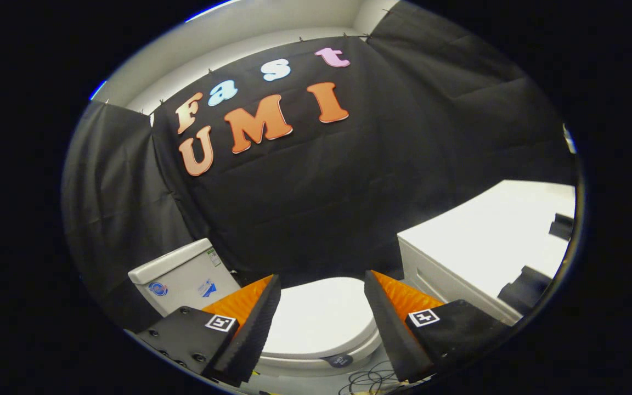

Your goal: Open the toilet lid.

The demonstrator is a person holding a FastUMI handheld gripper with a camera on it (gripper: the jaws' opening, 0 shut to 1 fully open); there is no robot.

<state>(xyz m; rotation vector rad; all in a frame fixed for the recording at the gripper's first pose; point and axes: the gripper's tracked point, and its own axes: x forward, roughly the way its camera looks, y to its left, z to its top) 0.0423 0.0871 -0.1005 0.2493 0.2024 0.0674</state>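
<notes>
A white toilet stands below and just ahead of my fingers, its lid (321, 318) lying flat and closed on the bowl. Its white cistern (181, 277) rises to the left, behind the left finger. My gripper (321, 282) hovers above the lid, open, with the lid showing through the wide gap between the fingers and nothing held. The left fingertip (264, 307) and right fingertip (379, 307) sit over the lid's two sides, apart from it.
A white cabinet (491, 241) with a flat top stands close on the right of the toilet, with dark objects (530, 285) on it. Thin cables (371, 378) lie on the floor in front of the bowl. Black cloth walls close the booth behind.
</notes>
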